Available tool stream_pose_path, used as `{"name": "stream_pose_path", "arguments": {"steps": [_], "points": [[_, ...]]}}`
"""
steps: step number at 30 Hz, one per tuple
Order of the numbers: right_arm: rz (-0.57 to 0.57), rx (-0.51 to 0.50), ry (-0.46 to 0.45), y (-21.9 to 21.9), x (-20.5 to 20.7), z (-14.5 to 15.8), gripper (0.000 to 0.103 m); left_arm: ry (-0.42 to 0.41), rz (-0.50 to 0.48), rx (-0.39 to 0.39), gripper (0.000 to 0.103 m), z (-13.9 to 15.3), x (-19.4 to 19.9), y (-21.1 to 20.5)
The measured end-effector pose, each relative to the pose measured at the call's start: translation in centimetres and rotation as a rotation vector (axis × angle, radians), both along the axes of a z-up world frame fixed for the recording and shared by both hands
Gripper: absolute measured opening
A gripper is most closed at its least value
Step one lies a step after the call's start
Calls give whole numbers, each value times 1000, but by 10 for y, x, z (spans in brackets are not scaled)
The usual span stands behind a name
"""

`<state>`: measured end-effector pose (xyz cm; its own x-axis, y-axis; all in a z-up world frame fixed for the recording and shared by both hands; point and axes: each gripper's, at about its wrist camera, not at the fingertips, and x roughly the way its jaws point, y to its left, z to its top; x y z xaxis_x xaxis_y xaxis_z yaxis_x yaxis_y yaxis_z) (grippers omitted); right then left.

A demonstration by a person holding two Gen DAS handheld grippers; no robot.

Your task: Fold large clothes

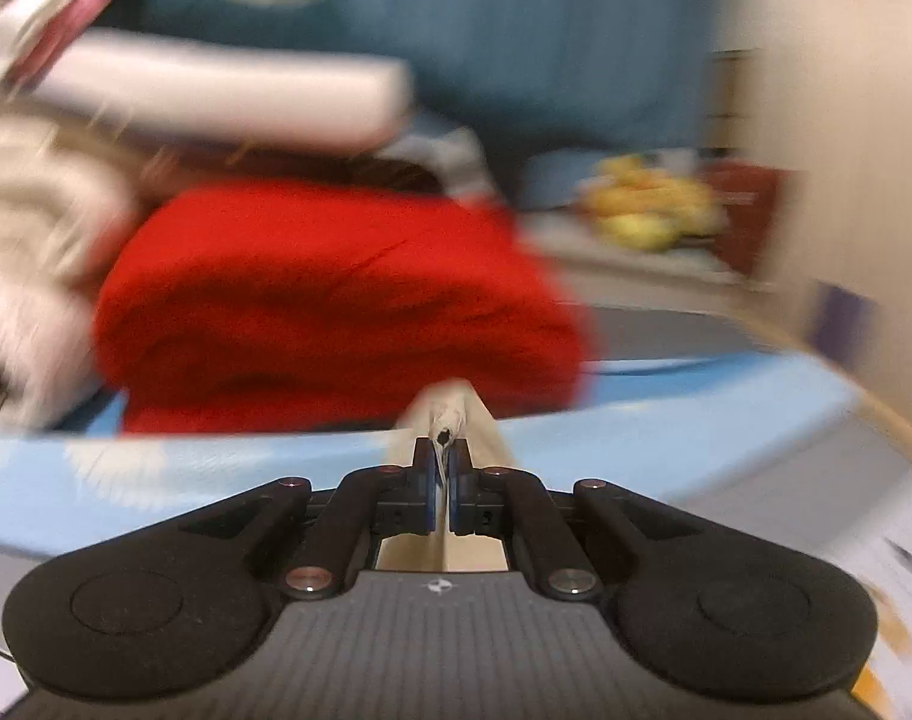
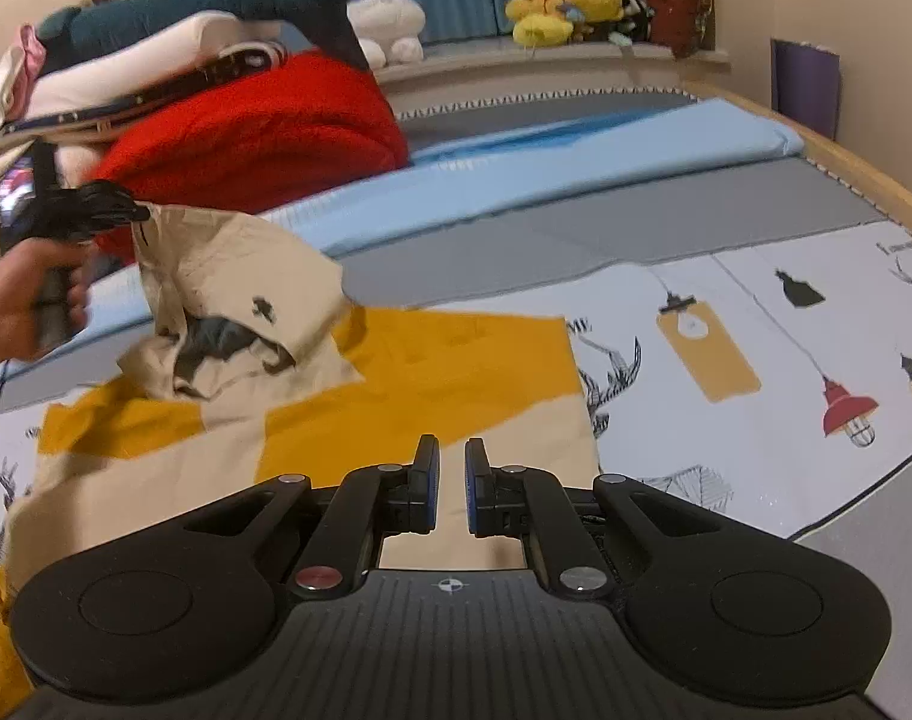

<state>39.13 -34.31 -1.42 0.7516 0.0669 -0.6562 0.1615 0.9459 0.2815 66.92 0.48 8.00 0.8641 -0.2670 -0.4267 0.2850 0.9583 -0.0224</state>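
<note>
Pinching a beige edge of the garment (image 2: 240, 294), the left gripper (image 1: 443, 450) holds that part lifted above the bed (image 2: 726, 312), its fingers pressed together on the cloth. The rest lies flat, beige and yellow, just in front of the right gripper (image 2: 451, 480), whose fingers stand slightly apart with nothing between them. Judging from the thin bite, the cloth could slip free during the fold, or the unpinned body could drag and bunch toward the red blanket (image 2: 258, 120).
</note>
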Motion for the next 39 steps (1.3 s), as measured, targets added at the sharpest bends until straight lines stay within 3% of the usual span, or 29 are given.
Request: {"name": "stream_pose_path", "arguments": {"steps": [3, 5, 7, 9, 11, 13, 15, 18, 21, 23, 29, 31, 34, 36, 37, 39], "points": [[-20, 29, -24, -5, -6, 7, 9, -37, -197, 11, 3, 17, -112, 4], [-37, 58, -47, -8, -10, 12, 9, 35, -295, 40, 4, 5, -181, 15], [-55, 88, -76, -10, -15, 17, 11, 159, -356, 142, 6, -21, -236, 24], [-70, 119, -99, -13, -19, 21, 24, 283, -340, 259, 11, -43, -275, 34], [-81, 149, -118, -14, -23, 24, 33, 332, -256, 271, 12, -44, -290, 43], [-78, 179, -122, -12, -24, 24, 39, 355, -82, 173, 13, -34, -287, 55], [-57, 213, -110, -9, -22, 21, 43, 391, 80, -3, 16, -28, -275, 69], [3, 296, -33, -1, -12, 8, 47, 416, 203, -214, 34, -39, -259, 78], [33, 396, 69, 8, -1, -13, 49, 505, 246, -234, 38, -67, -236, 68], [40, 432, 131, 14, 6, -25, 49, 553, 256, -281, 49, -82, -224, 71], [28, 442, 229, 31, 18, -50, 49, 694, 340, -435, 49, -130, -211, 87], [21, 434, 241, 34, 23, -52, 49, 701, 338, -450, 48, -136, -214, 90], [18, 429, 250, 39, 26, -57, 44, 687, 320, -444, 35, -135, -210, 85], [17, 436, 243, 41, 28, -58, 26, 675, 309, -442, 18, -132, -210, 82], [23, 444, 236, 41, 29, -58, 22, 669, 306, -442, 7, -130, -210, 81], [40, 452, 220, 42, 28, -55, 9, 652, 302, -450, 2, -122, -214, 79]]}}
